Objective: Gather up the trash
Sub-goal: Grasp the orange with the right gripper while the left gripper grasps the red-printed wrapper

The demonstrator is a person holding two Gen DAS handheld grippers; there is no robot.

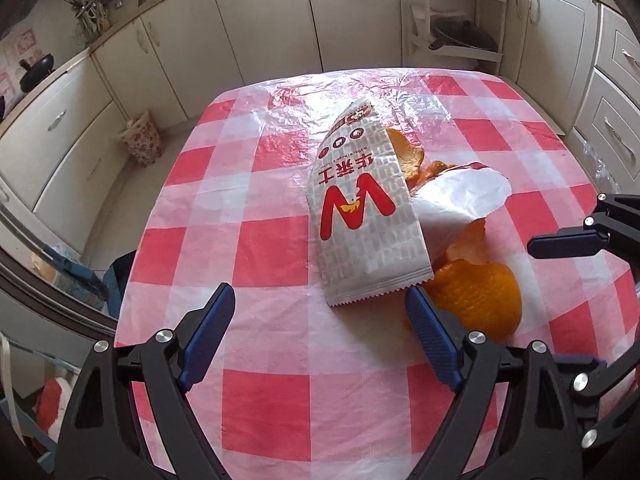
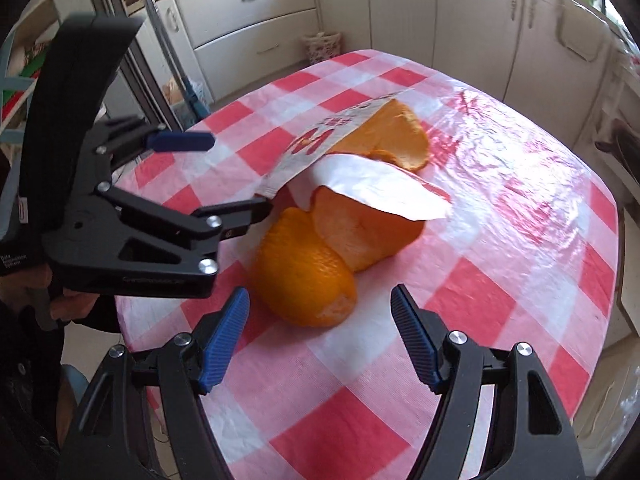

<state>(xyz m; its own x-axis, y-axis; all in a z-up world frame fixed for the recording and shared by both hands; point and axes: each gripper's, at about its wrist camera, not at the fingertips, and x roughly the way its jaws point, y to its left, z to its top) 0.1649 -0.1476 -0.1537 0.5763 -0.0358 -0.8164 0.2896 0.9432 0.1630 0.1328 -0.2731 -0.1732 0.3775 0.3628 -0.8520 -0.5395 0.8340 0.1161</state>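
A white paper food wrapper (image 1: 360,216) with a red W lies on the red-and-white checked tablecloth (image 1: 260,248). Orange peel pieces lie under and beside it: a big one (image 1: 476,296) at its near right corner, another (image 1: 404,156) behind it. My left gripper (image 1: 319,290) is open, its tips on either side of the wrapper's near edge without touching it. In the right wrist view my right gripper (image 2: 320,292) is open just short of the nearest peel (image 2: 304,272). The left gripper (image 2: 240,174) stands at the wrapper's (image 2: 360,184) corner. One finger (image 1: 560,242) of the right gripper shows at the right.
Cream kitchen cabinets (image 1: 260,20) ring the table. A floral bag (image 1: 140,144) stands on the floor beyond the table's far left corner. A shelf with a dark pan (image 1: 460,32) is behind the table. A person's hand (image 2: 68,304) holds the left gripper's handle.
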